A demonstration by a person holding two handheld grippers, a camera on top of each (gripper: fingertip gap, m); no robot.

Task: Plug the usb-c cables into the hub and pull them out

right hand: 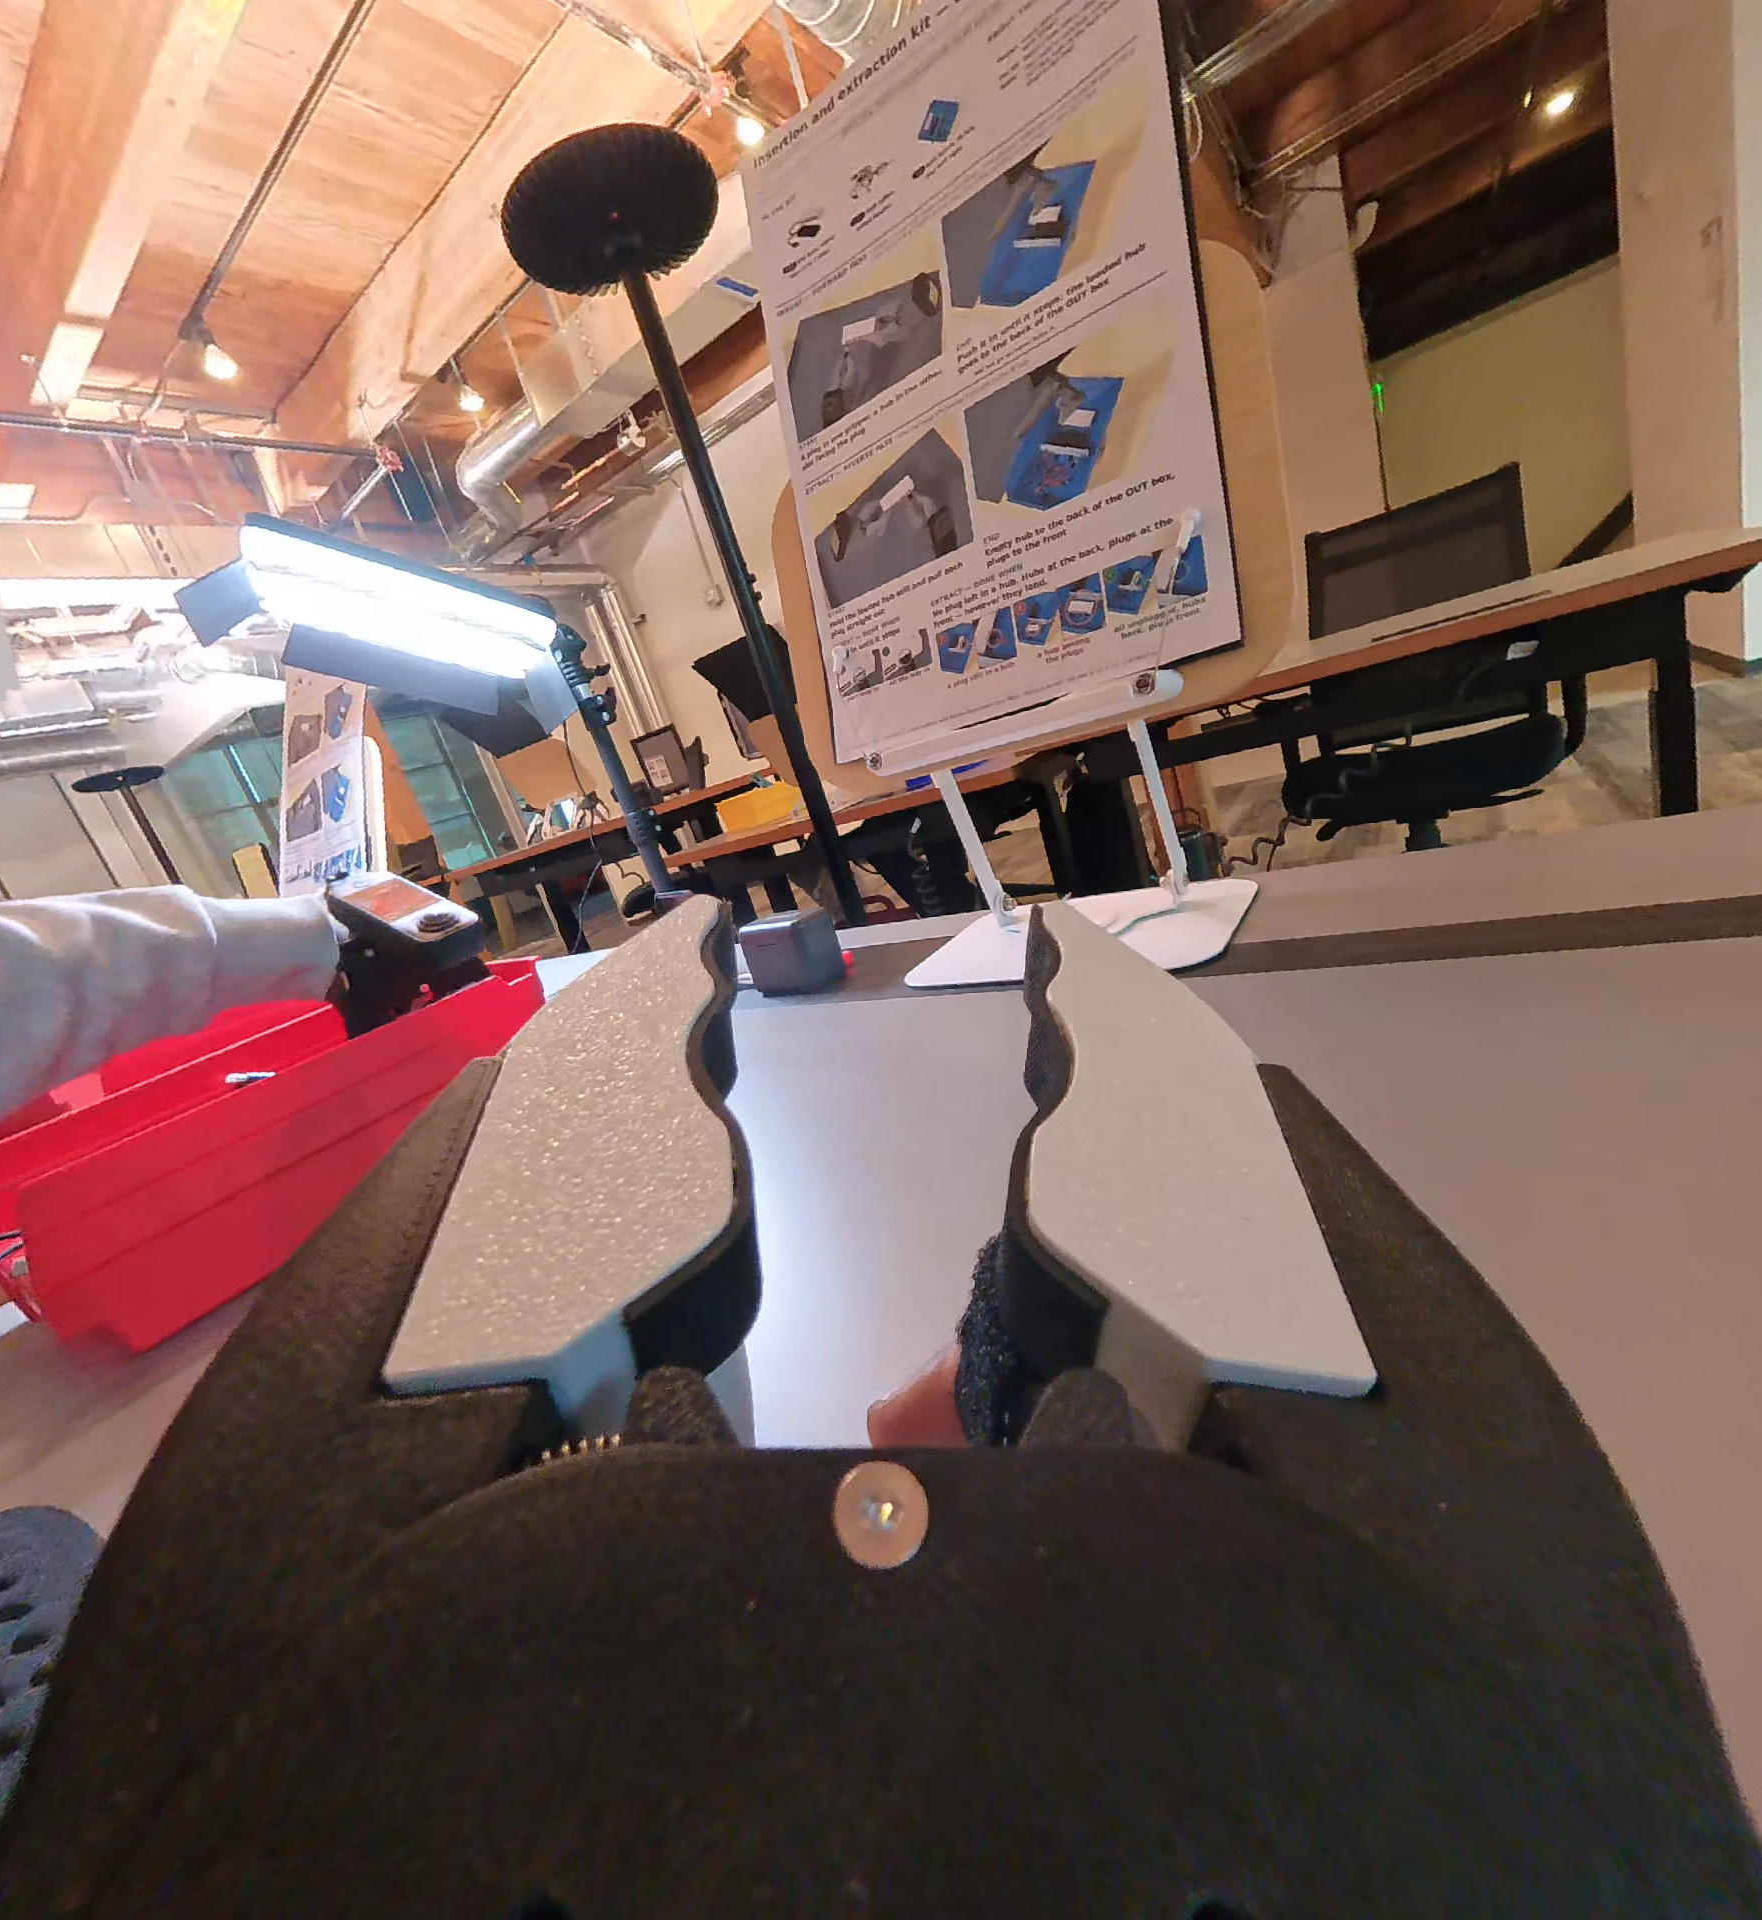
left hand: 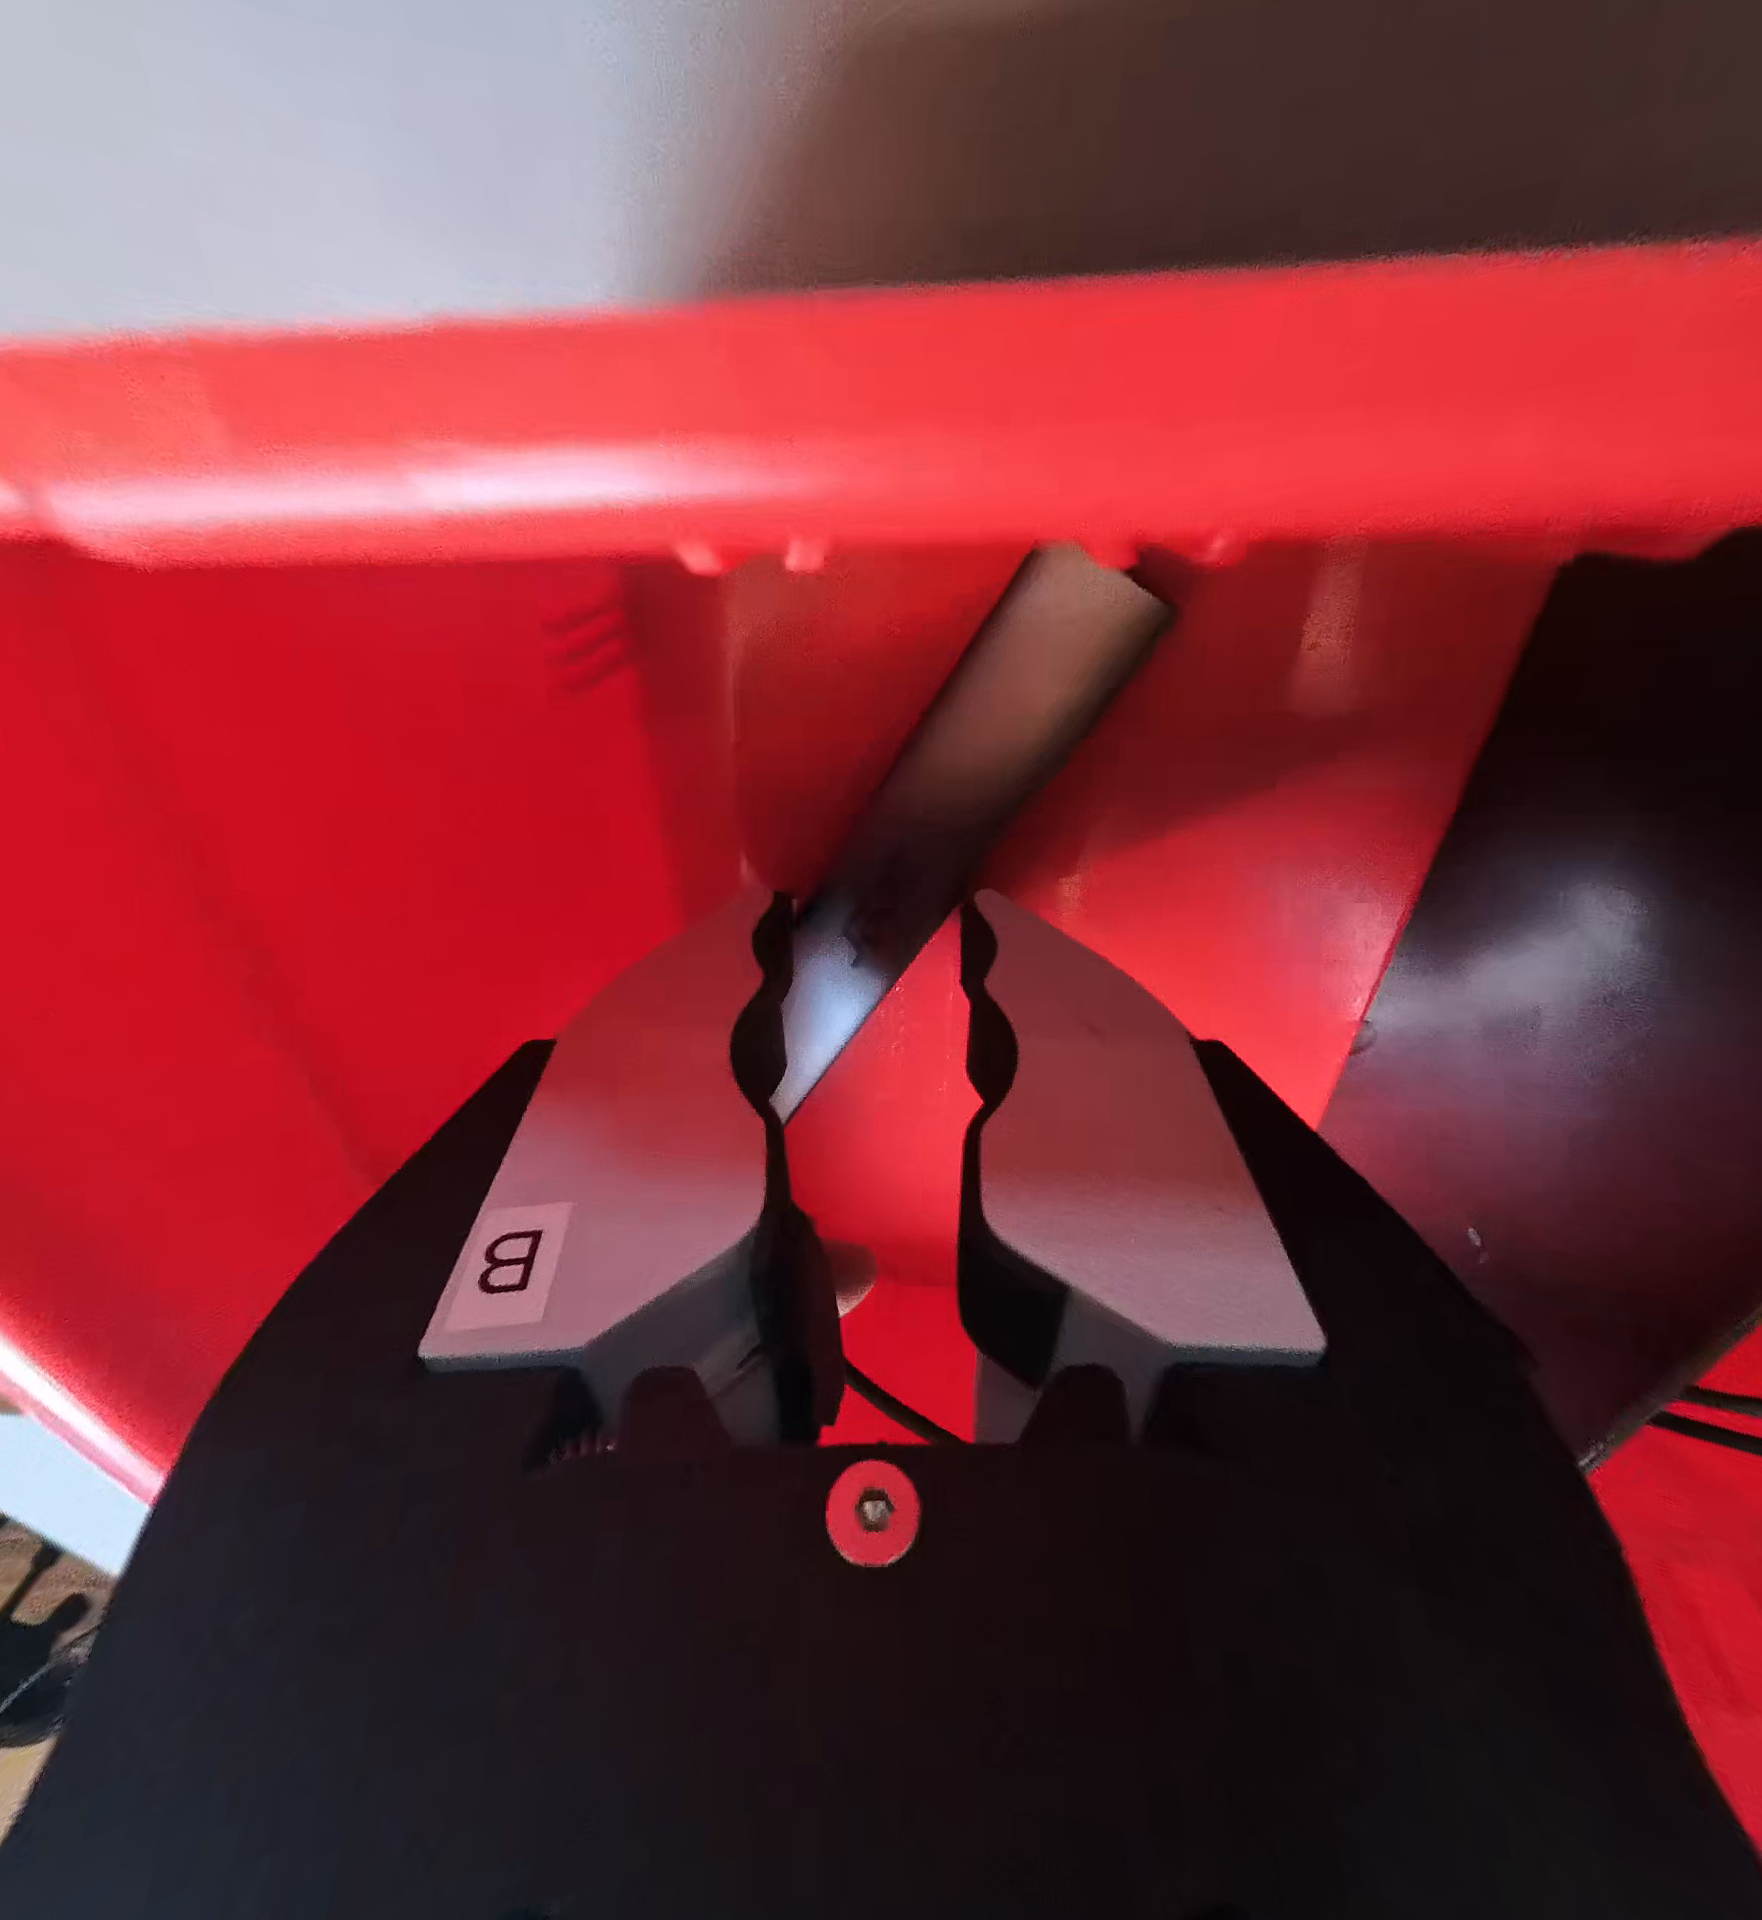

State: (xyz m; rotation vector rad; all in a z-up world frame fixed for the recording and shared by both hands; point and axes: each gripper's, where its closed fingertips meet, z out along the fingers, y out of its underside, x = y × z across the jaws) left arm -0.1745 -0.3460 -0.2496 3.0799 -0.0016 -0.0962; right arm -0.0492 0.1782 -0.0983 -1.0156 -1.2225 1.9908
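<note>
Tools (left hand: 872,914) (right hand: 877,925) parted; left inside red bin (left hand: 337,831).

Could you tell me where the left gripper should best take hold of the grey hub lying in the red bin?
Probably by its long flat sides near the close end. The hub is a slim bar leaning diagonally in the red bin, its near end already between the open fingers of the left gripper. Come from above along its length, turned to match its slant.
</note>
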